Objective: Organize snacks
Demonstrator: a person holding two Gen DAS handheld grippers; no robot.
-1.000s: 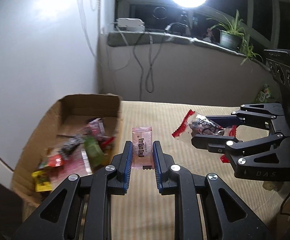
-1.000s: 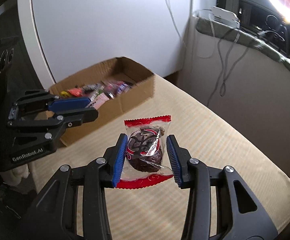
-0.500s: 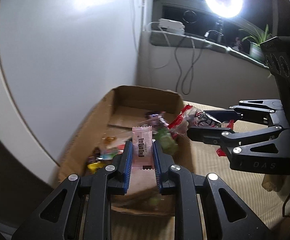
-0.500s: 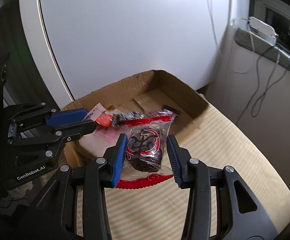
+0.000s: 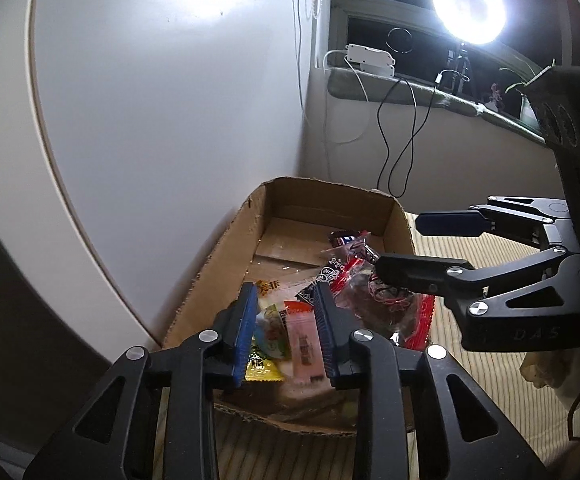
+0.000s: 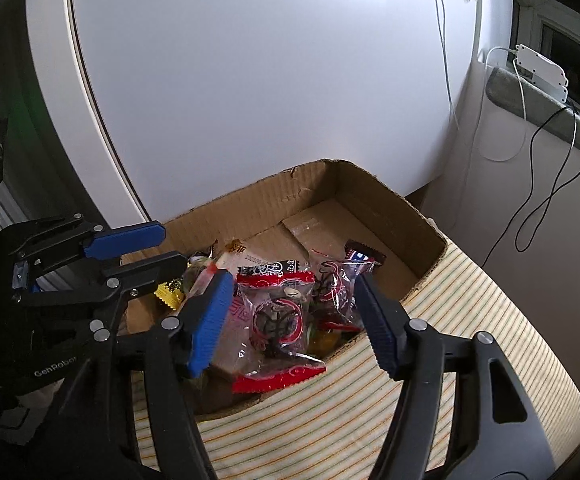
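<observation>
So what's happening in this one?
A person holds both grippers over a cardboard box of snacks. The left gripper is opening around a pink sachet; the right gripper is opening too, and its red-edged packet sits loose between the pads, over the box's near edge.

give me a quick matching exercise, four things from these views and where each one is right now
Things:
1. pink snack packet
2. red-edged snack packet
3. cardboard box
4. ring light

Places:
a. between the opening jaws of the right gripper, pads clear of it
b. on the striped cloth, against the white panel
c. above the windowsill
d. between the opening jaws of the left gripper, over the box

Pairs: 1-d, 2-a, 3-b, 4-c
</observation>
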